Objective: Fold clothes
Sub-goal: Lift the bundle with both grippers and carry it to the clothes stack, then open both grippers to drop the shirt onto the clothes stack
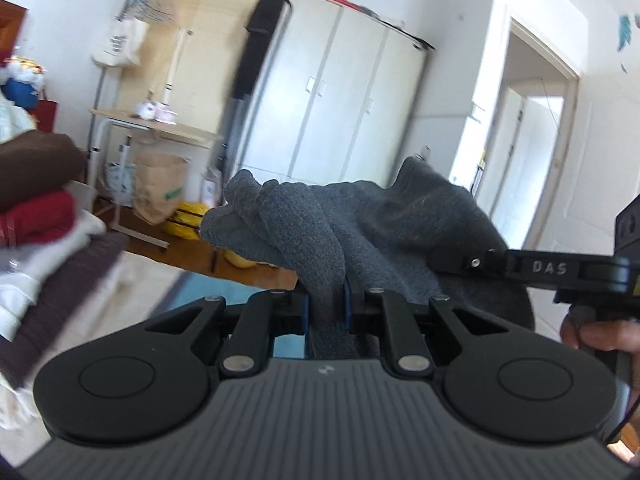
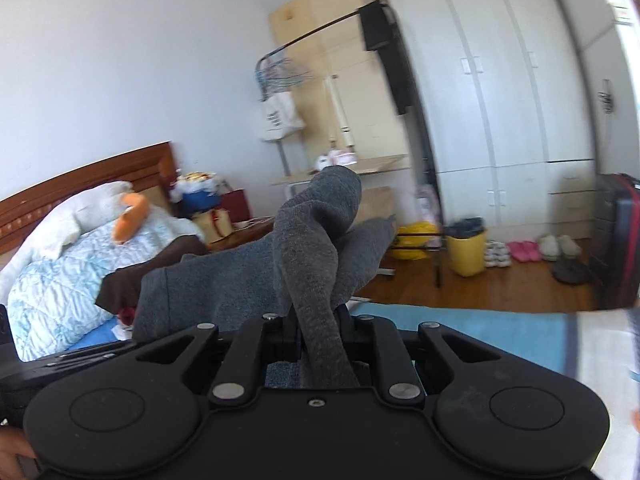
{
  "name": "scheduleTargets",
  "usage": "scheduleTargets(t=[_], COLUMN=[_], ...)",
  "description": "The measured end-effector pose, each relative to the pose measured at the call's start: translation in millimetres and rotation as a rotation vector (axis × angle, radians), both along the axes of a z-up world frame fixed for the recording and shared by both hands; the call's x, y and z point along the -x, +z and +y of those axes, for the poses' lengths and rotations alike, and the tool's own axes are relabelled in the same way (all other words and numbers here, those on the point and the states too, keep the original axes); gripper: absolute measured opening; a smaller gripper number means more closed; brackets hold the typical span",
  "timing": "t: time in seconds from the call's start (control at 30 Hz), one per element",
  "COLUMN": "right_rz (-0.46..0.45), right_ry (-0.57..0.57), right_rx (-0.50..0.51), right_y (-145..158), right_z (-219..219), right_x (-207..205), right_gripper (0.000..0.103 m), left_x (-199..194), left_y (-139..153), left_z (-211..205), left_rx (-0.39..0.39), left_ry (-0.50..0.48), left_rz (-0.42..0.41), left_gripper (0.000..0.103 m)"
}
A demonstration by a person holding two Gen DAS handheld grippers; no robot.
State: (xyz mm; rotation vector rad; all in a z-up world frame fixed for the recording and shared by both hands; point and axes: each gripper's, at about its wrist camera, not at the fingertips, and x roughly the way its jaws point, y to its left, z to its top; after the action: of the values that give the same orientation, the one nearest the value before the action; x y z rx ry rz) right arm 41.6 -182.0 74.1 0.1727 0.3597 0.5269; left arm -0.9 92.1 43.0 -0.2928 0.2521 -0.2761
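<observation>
Your left gripper is clamping down on a bunched fold of the grey knit garment, and the right gripper is doing the same thing from the other side, jaws pinched on a twisted wad of the same fabric. So you're holding the piece up in the air between both tools, well off the bed, with the cloth spanning from one to the other. My guess is you're lifting it to let it hang straight before laying it down for a fold.

Going left to right in the left wrist view: you're passing the stack of folded clothes at far left, brown on top, red under it, white below. That looks like the done pile, so I'd say this grey one is headed there next. Then comes the small desk against the far wall, the brown paper bag on the floor under it, the white wardrobe in the middle, and the open doorway on the right.

Readable writing: "DAS" is showing on the right gripper's finger, poking in from the right edge. The bag has green print, but it's too blurry to read.
</observation>
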Motion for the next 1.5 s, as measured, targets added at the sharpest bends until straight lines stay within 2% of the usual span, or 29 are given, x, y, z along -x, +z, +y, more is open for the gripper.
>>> scheduleTargets(t=[0.13, 0.23, 0.3, 0.37, 0.47, 0.57, 0.67, 0.73, 0.8, 0.83, 0.87, 0.9, 0.97, 1.0, 1.03, 1.2, 1.27, 1.33, 1.4, 1.5], right_rz=[0.010, 0.003, -0.004, 0.000, -0.008, 0.018, 0.070, 0.119, 0.200, 0.212, 0.198, 0.169, 0.105, 0.072, 0.054, -0.017, -0.075, -0.141, -0.213, -0.273], right_ry=[0.094, 0.174, 0.235, 0.300, 0.407, 0.482, 0.533, 0.570, 0.539, 0.498, 0.449, 0.422, 0.391, 0.375, 0.372, 0.301, 0.280, 0.292, 0.348, 0.470], right_rx=[-0.006, 0.012, 0.020, 0.001, -0.030, -0.086, -0.144, -0.176, -0.135, -0.077, 0.024, 0.064, 0.063, 0.063, 0.034, -0.056, -0.021, 0.024, 0.053, 0.053], right_y=[10, 28, 49, 72, 106, 121, 109, 96, 69, 54, 37, 25, 5, -5, -8, 0, 4, 14, 26, 40], right_z=[47, 90, 123, 155, 207, 263, 311, 342, 374, 389, 403, 408, 405, 404, 400, 354, 346, 345, 349, 366], right_x=[-28, -53, -74, -96, -133, -179, -226, -256, -280, -286, -288, -286, -281, -278, -276, -260, -250, -240, -227, -214], right_gripper=[0.017, 0.017, 0.016, 0.016, 0.016, 0.016, 0.016, 0.016, 0.020, 0.030, 0.031, 0.032, 0.033, 0.041, 0.044, 0.045, 0.045, 0.045, 0.045, 0.047], left_x=[-6, -8, -8, -11, -17, -37, -59, -76, -96, -109, -119, -123, -124, -120, -116, -104, -91, -83, -92, -111], left_y=[9, 22, 39, 59, 88, 102, 99, 85, 64, 48, 32, 21, 4, 1, 2, 20, 36, 52, 60, 57], left_z=[43, 83, 118, 151, 190, 220, 251, 271, 291, 302, 310, 314, 317, 317, 316, 310, 299, 291, 294, 311], left_rx=[0.008, 0.022, 0.072, 0.089, 0.035, -0.024, -0.040, -0.037, -0.020, -0.001, 0.002, 0.001, 0.003, 0.005, 0.009, -0.008, -0.022, -0.040, -0.053, -0.003], left_ry=[0.085, 0.154, 0.185, 0.235, 0.338, 0.457, 0.553, 0.612, 0.664, 0.683, 0.695, 0.708, 0.738, 0.741, 0.737, 0.689, 0.682, 0.674, 0.654, 0.615], left_rz=[-0.027, -0.072, -0.146, -0.185, -0.231, -0.188, -0.110, -0.030, 0.072, 0.138, 0.209, 0.226, 0.207, 0.191, 0.174, 0.116, 0.041, -0.032, -0.012, 0.091], left_gripper=[0.014, 0.014, 0.014, 0.014, 0.014, 0.014, 0.014, 0.014, 0.016, 0.018, 0.019, 0.019, 0.028, 0.032, 0.033, 0.033, 0.033, 0.043, 0.044, 0.044])
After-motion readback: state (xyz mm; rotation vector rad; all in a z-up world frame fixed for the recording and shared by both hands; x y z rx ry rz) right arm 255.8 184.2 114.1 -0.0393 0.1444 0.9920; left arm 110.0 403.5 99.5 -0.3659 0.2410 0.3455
